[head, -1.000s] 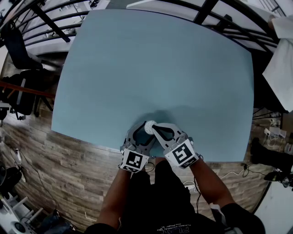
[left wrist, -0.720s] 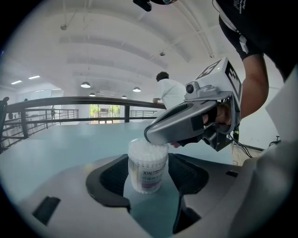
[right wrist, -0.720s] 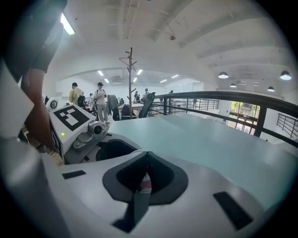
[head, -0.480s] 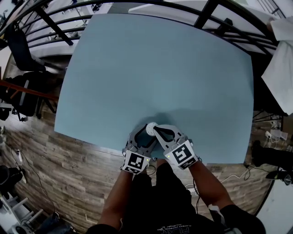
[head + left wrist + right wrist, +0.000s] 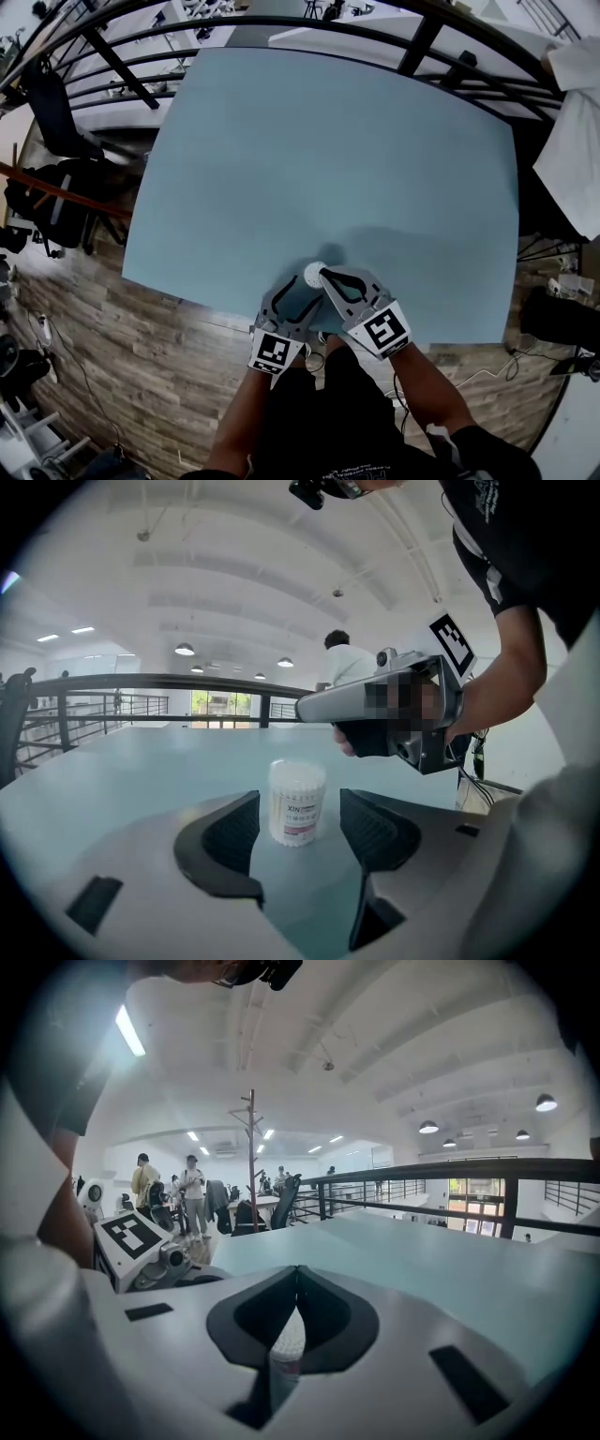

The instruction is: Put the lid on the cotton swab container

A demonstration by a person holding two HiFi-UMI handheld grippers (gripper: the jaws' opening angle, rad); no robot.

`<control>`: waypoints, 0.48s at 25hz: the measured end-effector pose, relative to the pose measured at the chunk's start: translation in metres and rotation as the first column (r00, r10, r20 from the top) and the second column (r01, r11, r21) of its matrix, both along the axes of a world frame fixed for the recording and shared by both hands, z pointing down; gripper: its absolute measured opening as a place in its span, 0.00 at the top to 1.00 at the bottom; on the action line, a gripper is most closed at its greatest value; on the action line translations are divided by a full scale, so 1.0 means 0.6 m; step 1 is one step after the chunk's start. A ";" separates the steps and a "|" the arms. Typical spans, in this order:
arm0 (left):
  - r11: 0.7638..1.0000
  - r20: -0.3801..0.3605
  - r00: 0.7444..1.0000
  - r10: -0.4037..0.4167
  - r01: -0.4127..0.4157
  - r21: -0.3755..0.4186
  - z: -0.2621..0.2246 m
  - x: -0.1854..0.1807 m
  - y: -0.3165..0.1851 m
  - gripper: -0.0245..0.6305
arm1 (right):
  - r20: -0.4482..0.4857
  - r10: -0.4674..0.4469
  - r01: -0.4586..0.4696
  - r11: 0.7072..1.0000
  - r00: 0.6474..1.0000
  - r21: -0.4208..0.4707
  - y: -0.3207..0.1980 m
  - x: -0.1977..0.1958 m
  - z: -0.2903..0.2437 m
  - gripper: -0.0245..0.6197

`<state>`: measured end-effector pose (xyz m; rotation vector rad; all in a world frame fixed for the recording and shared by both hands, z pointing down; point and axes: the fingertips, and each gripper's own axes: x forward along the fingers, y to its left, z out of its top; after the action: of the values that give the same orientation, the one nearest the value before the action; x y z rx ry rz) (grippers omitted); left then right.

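The cotton swab container (image 5: 297,803) is a small clear tub packed with white swabs and a red-and-white label. It stands upright on the blue table (image 5: 328,150) near the front edge. My left gripper (image 5: 295,292) is open, with the container just beyond its tips, between the jaws and untouched. My right gripper (image 5: 297,1279) is shut, its tips beside the container's top (image 5: 314,273); nothing shows between the jaws. In the left gripper view the right gripper (image 5: 309,708) hovers just above the tub. No separate lid shows in any view.
The table's near edge (image 5: 281,314) runs right under both grippers, with wooden floor (image 5: 159,366) below. A black railing (image 5: 412,37) borders the far side. Chairs and black gear (image 5: 52,187) stand to the left, off the table.
The head view has shifted, so the table sits lower in frame. My left gripper has drawn back slightly from the container. The right gripper stays shut by its top.
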<state>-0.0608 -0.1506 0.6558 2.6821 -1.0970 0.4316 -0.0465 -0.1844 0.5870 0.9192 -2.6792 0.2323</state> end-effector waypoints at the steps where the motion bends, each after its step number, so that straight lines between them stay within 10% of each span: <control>1: 1.000 -0.004 1.000 -0.008 0.009 0.004 -0.010 -0.007 0.007 0.54 | 0.000 0.004 -0.004 1.000 1.000 0.016 0.006 0.000 -0.012 0.94; 12: 0.981 -0.115 0.989 -0.090 0.107 0.160 -0.184 -0.082 -0.002 0.64 | 0.044 0.096 -0.099 0.991 0.994 0.086 0.051 -0.008 -0.114 0.94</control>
<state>-0.1101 -0.1519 0.5455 2.7385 -1.2787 0.1836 -0.0512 -0.1540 0.5187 1.0850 -2.7031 0.1567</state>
